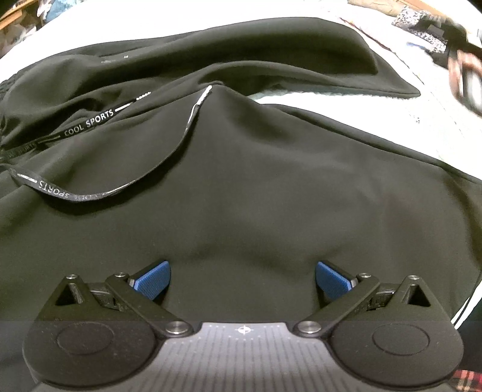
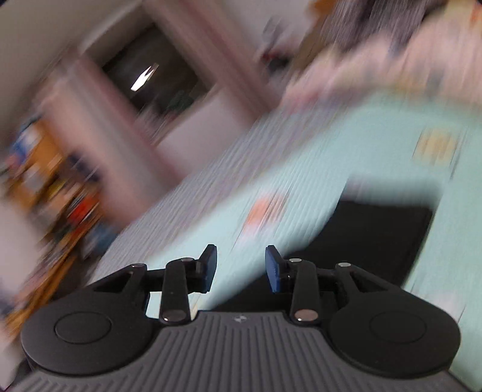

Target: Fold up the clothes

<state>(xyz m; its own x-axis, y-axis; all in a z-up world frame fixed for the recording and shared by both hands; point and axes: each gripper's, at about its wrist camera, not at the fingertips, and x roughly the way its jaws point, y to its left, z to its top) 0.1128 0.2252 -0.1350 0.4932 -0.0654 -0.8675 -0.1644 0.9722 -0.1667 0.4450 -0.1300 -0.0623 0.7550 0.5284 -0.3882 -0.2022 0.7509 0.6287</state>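
Black sports trousers (image 1: 256, 187) lie spread and rumpled across a pale bed cover (image 1: 427, 129), filling the left wrist view. A black drawstring (image 1: 90, 120) printed "COOL SPORTS" snakes over the waist area at the left. My left gripper (image 1: 242, 279) hovers low over the cloth, jaws wide open, blue pads (image 1: 153, 279) empty. In the blurred right wrist view my right gripper (image 2: 241, 268) is open and holds nothing. It is in the air over a mint-green bed cover (image 2: 316, 169), with a black part of the garment (image 2: 376, 238) to its lower right.
A blurred patterned thing (image 1: 421, 27) and a moving blurred shape (image 1: 467, 78) sit at the far right of the bed. White stripes (image 1: 465, 310) show on the trousers' right edge. A cluttered wooden shelf (image 2: 45, 187) and a dark window (image 2: 150, 78) stand behind the bed.
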